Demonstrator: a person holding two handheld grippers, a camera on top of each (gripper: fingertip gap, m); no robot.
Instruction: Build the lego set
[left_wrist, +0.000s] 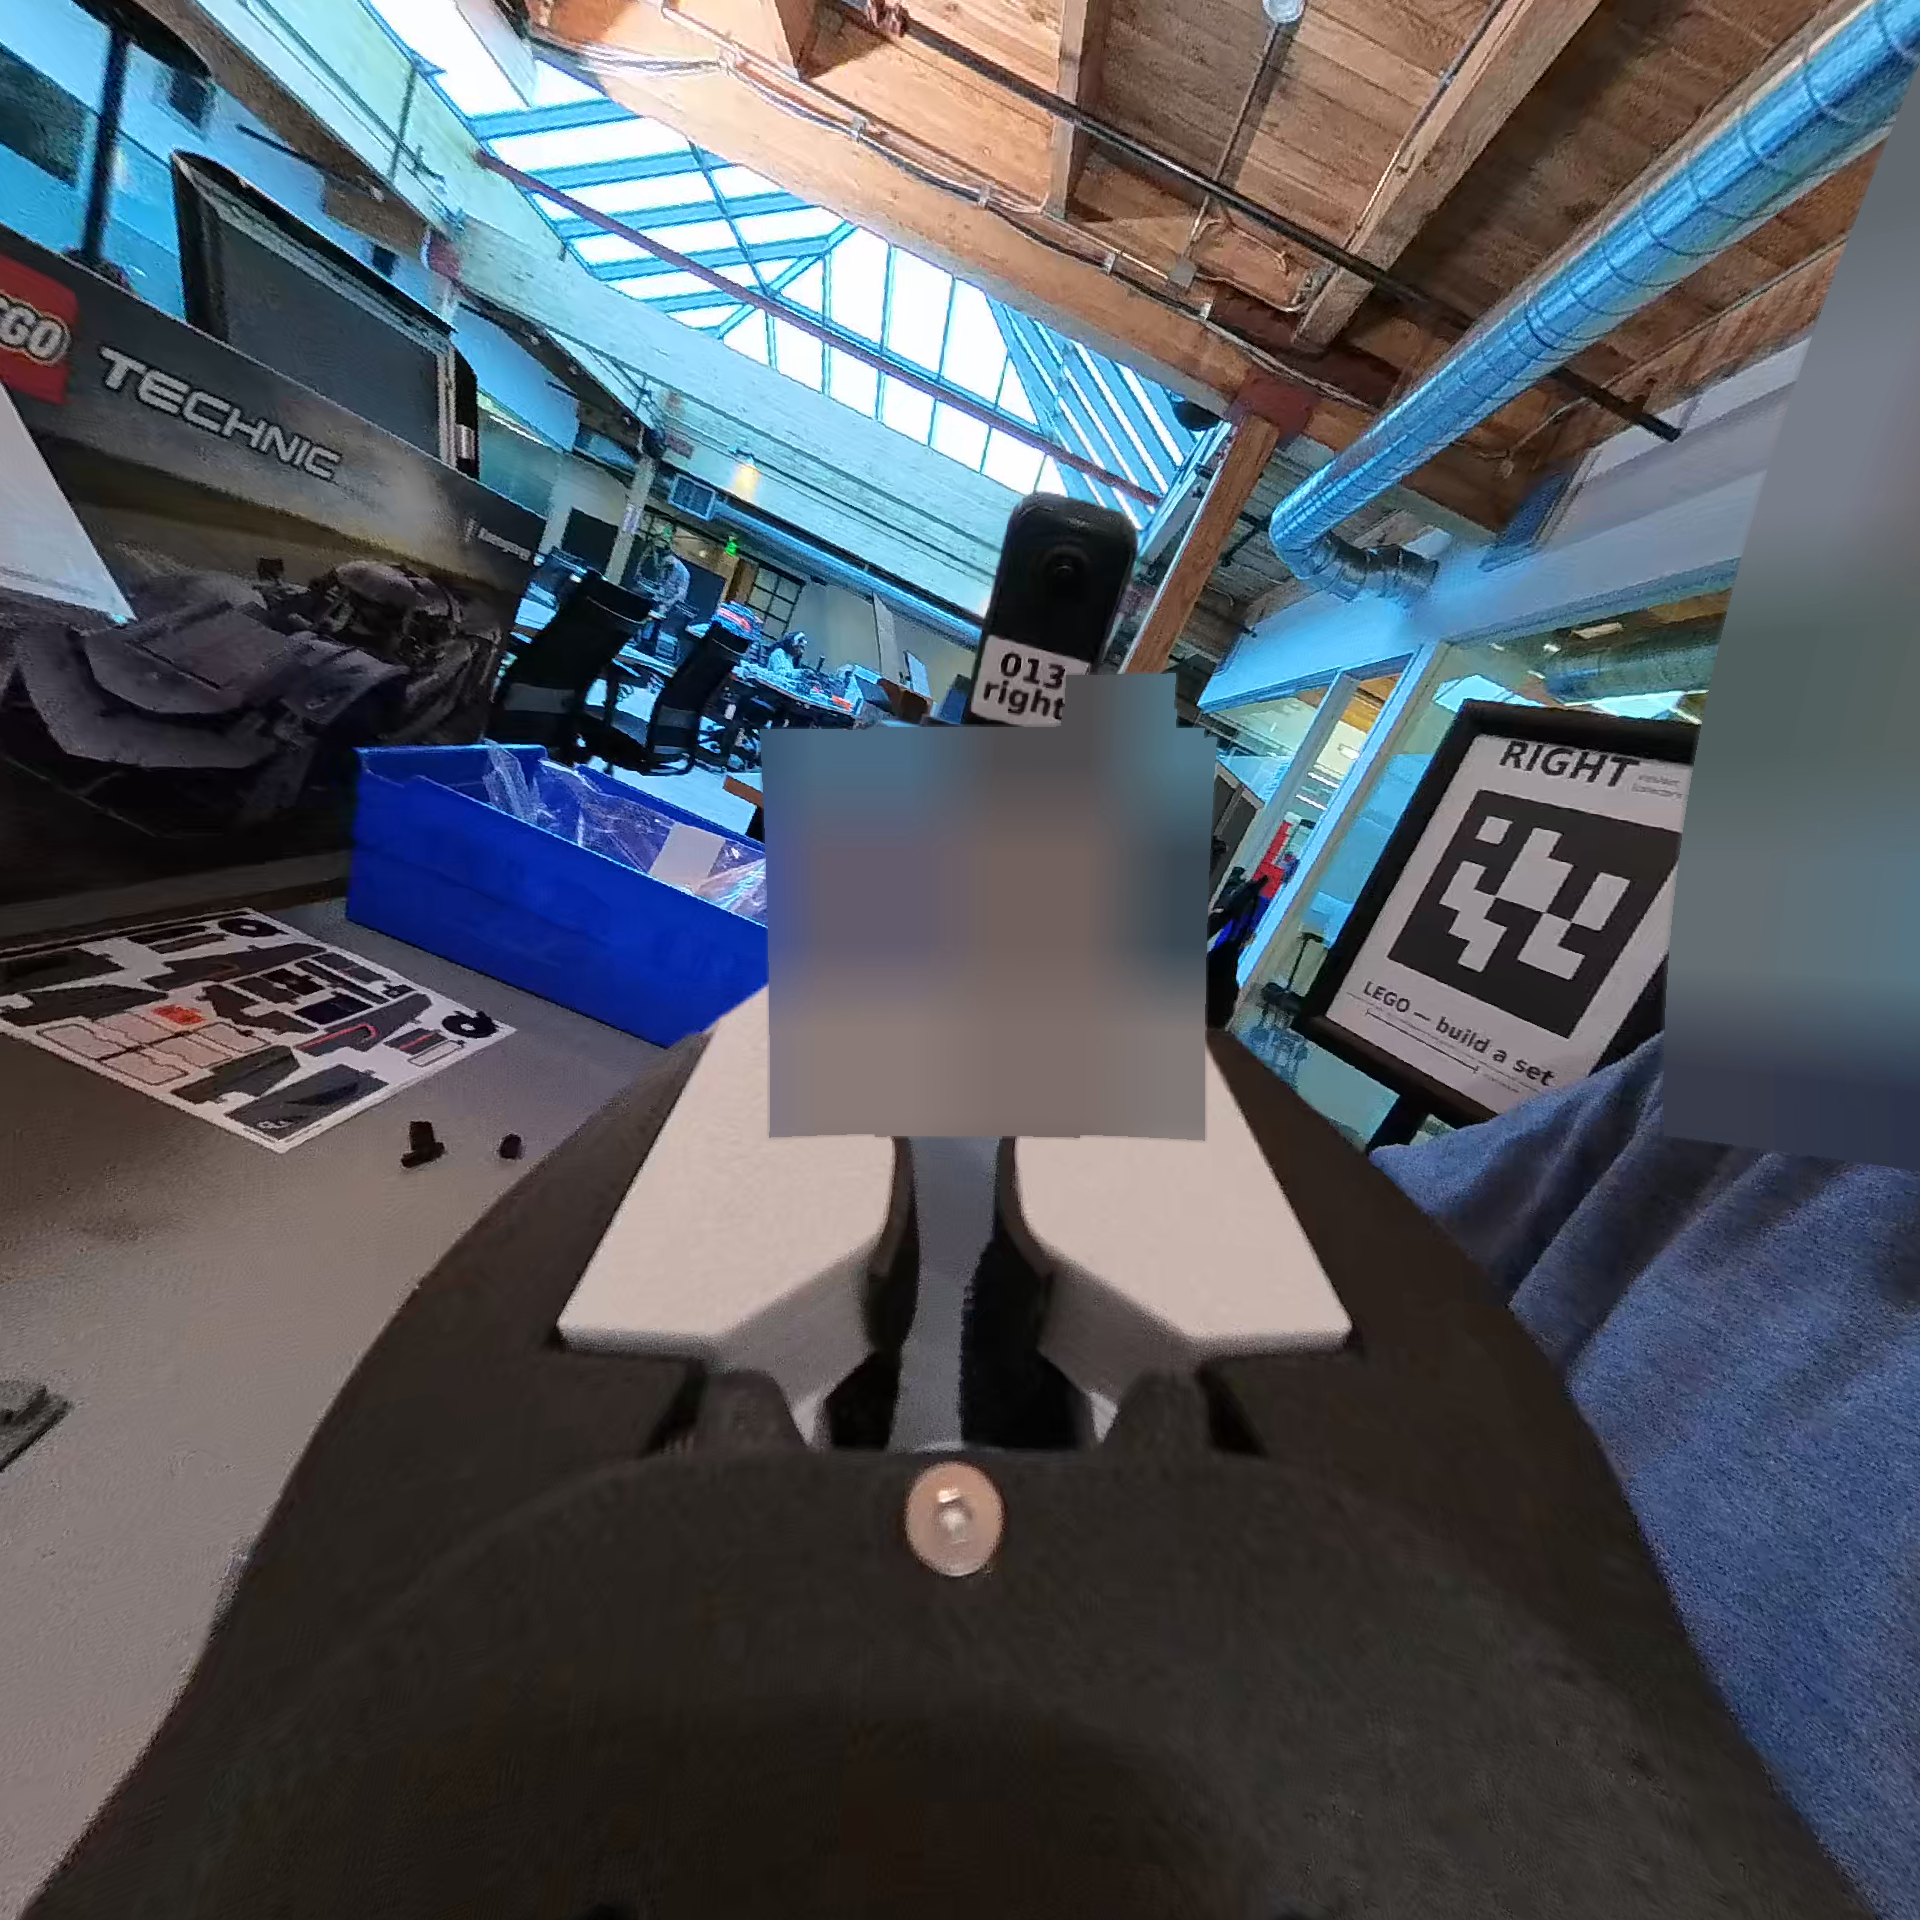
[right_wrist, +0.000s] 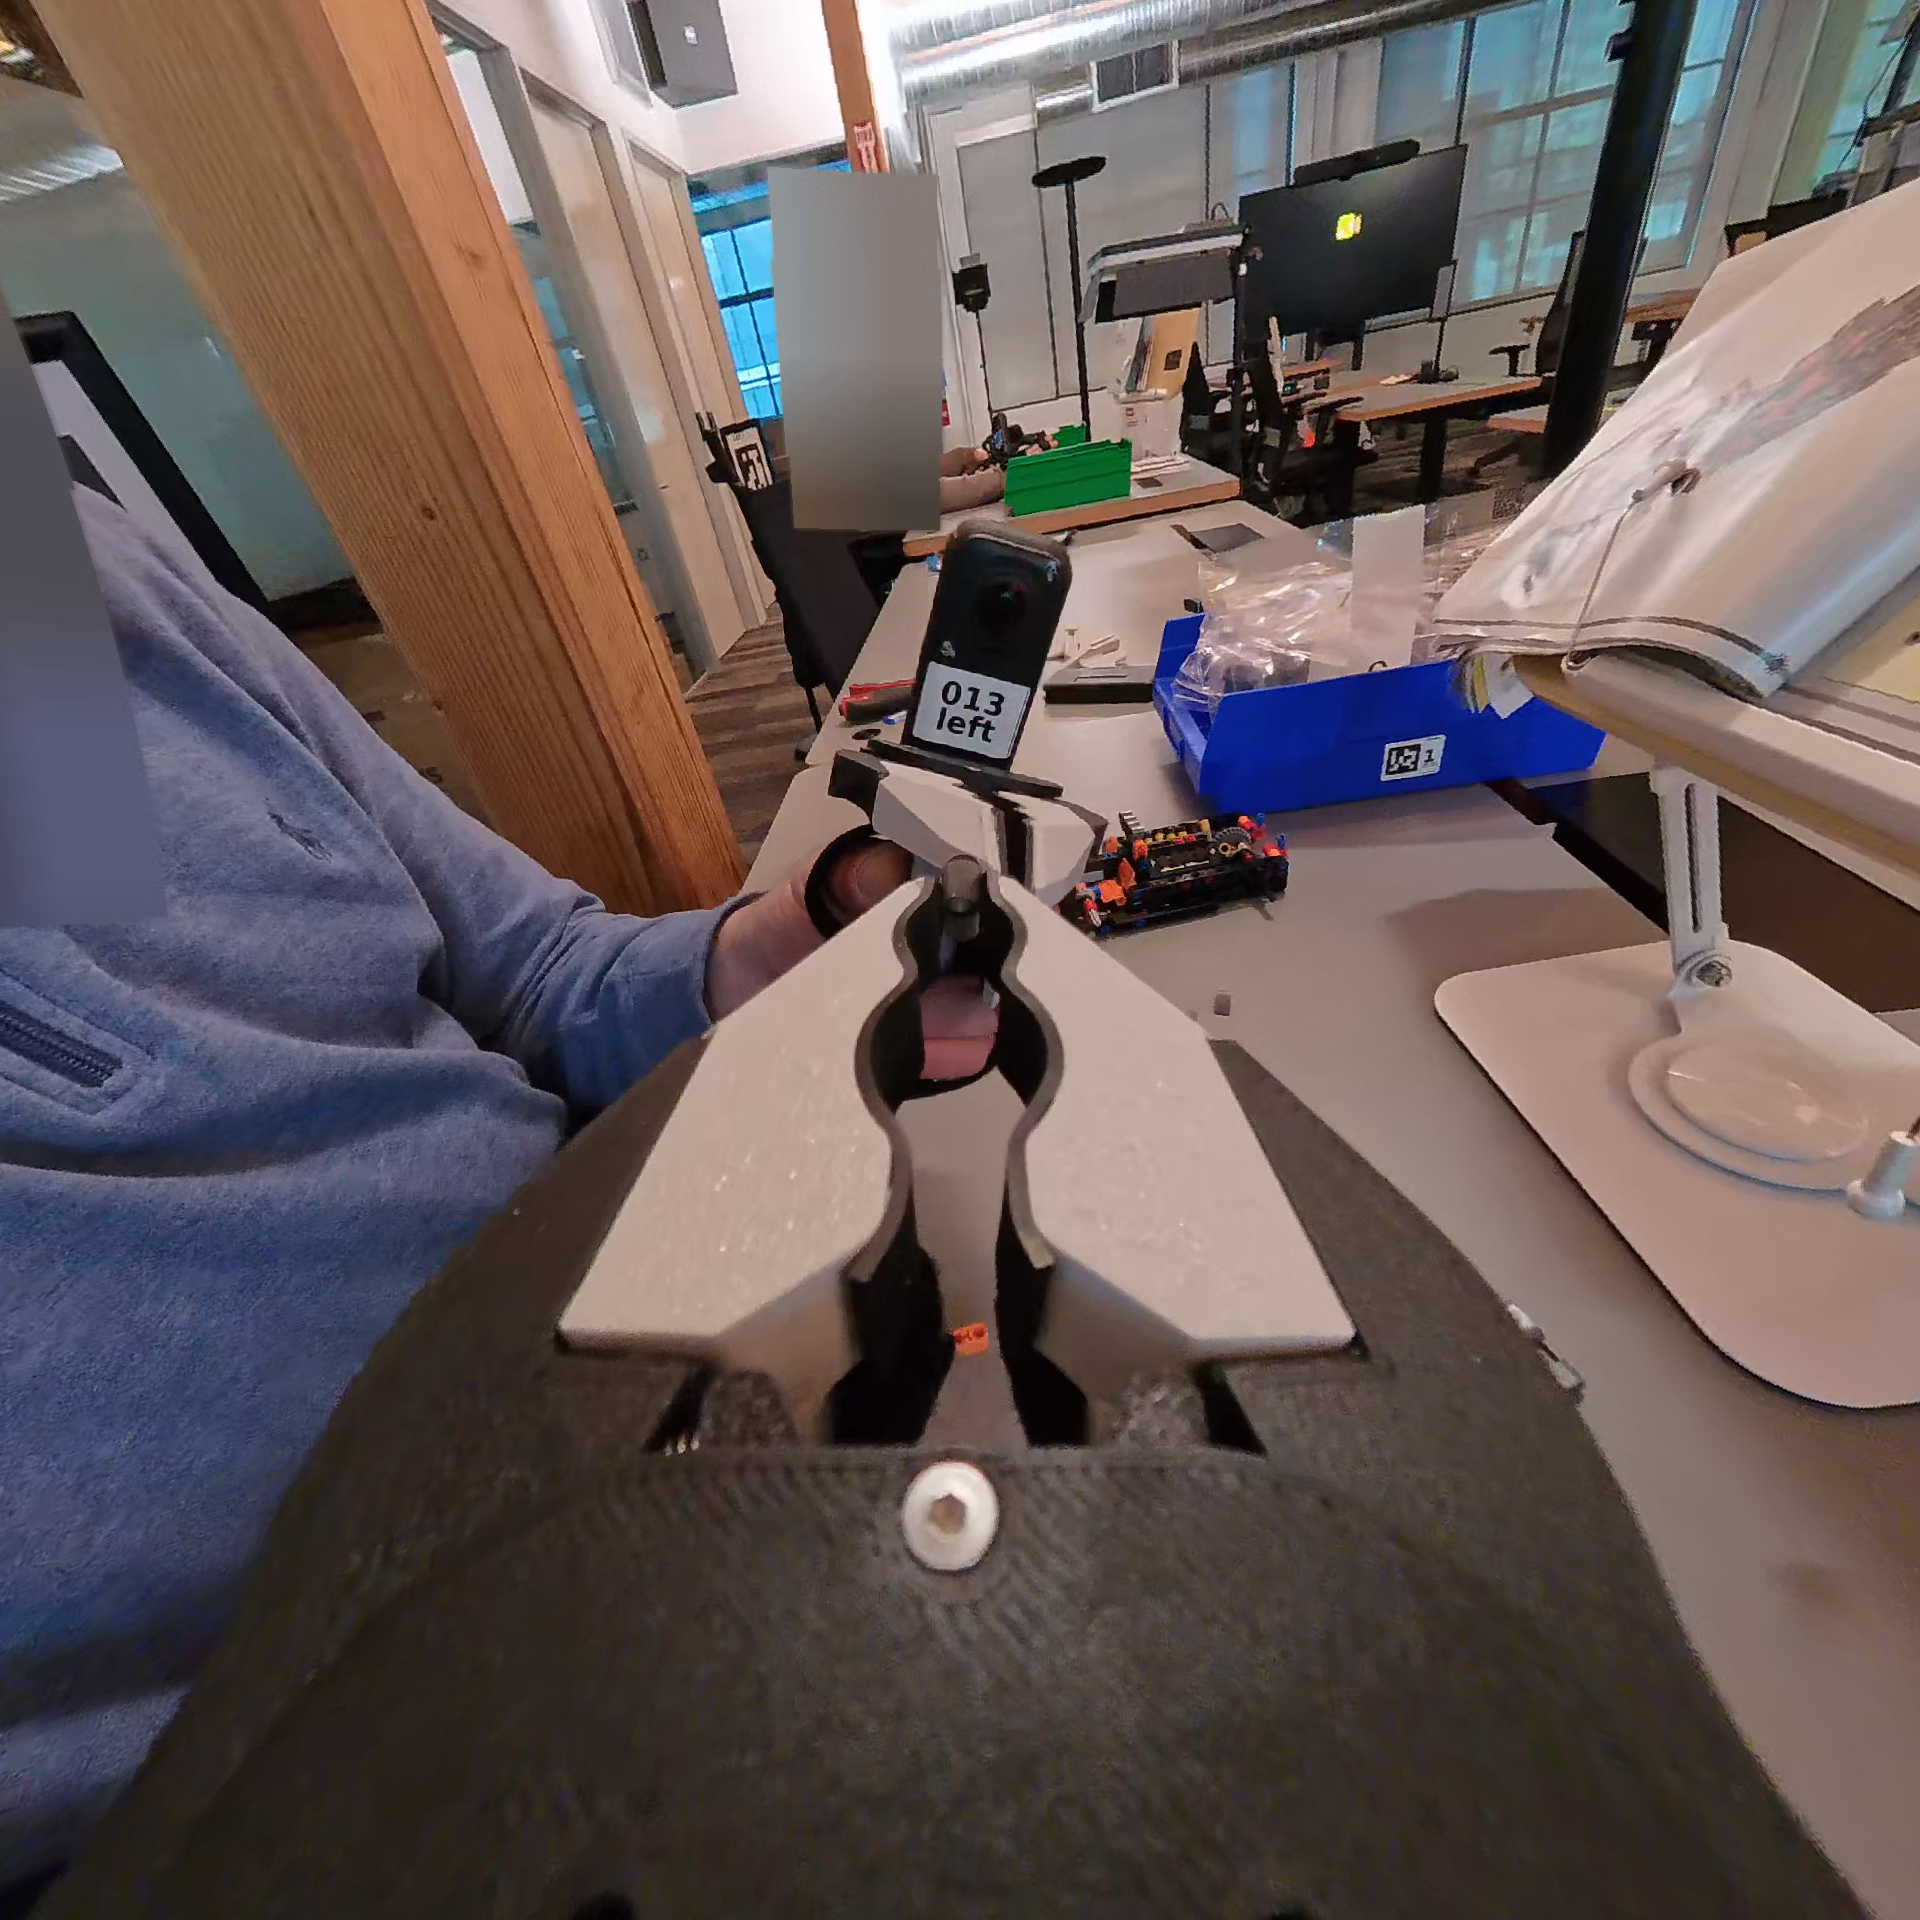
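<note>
Both fingertips of the left gripper (right_wrist: 1023, 831) — blurred over — perhaps closed.

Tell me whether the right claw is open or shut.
Shut on a small grey pin. In the right wrist view the right claw has its white fingertips pinched against the pin, which stands upright between them.

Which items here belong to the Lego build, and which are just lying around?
Job:
- partly built Lego model
- grey pin in right gripper
- blue parts bin
- open instruction book
- sticker sheet
- Lego box

Lying about:
- marker sign
- green bin
</note>
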